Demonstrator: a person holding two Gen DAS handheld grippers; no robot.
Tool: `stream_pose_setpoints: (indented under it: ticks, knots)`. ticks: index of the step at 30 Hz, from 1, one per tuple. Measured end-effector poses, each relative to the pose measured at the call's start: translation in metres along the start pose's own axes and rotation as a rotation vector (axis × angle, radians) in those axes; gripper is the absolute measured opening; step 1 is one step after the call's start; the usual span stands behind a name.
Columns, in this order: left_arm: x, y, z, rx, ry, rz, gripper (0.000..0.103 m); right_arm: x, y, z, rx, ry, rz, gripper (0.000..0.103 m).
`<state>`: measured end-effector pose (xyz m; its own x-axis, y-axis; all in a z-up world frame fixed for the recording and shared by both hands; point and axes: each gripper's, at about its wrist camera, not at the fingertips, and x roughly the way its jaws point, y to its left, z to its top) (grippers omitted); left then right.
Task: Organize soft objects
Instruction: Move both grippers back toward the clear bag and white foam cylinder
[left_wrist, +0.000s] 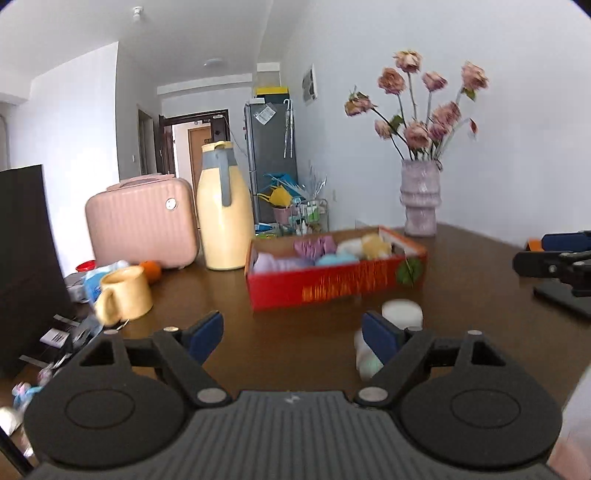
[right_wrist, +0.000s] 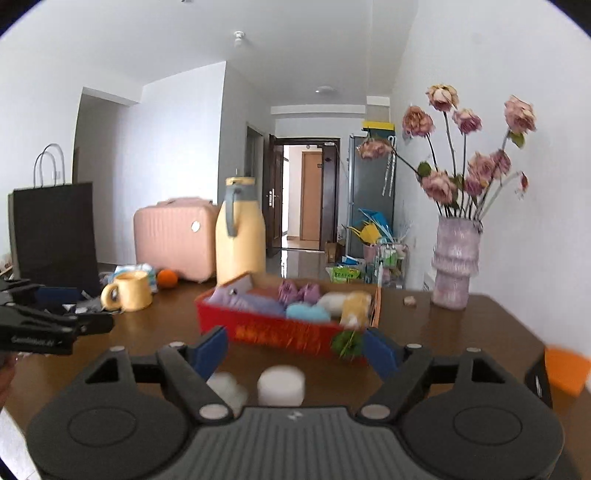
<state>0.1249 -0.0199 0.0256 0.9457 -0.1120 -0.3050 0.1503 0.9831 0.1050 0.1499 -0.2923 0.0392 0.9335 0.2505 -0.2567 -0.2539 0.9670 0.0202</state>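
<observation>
Right wrist view: both grippers' fingers (right_wrist: 380, 352) spread, empty; white roll (right_wrist: 227, 387) blurred, half-hidden behind one

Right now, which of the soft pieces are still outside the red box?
Two pale ones on the table before the red box: the white round puff and a blurred whitish piece left of it. The coloured ones lie inside.

Red box (left_wrist: 332, 284) with yellow print, pink ribbed suitcase (left_wrist: 142, 225), pale yellow jug (left_wrist: 224, 218), dark brown table (left_wrist: 461, 302), lilac vase (left_wrist: 421, 199)
</observation>
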Motion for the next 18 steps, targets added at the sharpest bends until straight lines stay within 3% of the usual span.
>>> stream_pose_setpoints:
  ticks: [5,9,18]
  knots:
    - [-0.018,-0.001,-0.017,0.02,0.007,-0.003,0.086,-0.021,0.024,-0.038,0.047,0.039,0.044,0.08]
    - [-0.019,-0.002,-0.017,0.001,0.007,-0.021,0.086,-0.027,0.031,-0.05,0.049,0.069,0.026,0.08]
    - [0.024,-0.024,-0.018,0.007,0.075,-0.076,0.086,-0.023,0.02,-0.055,0.086,0.072,0.0,0.08]
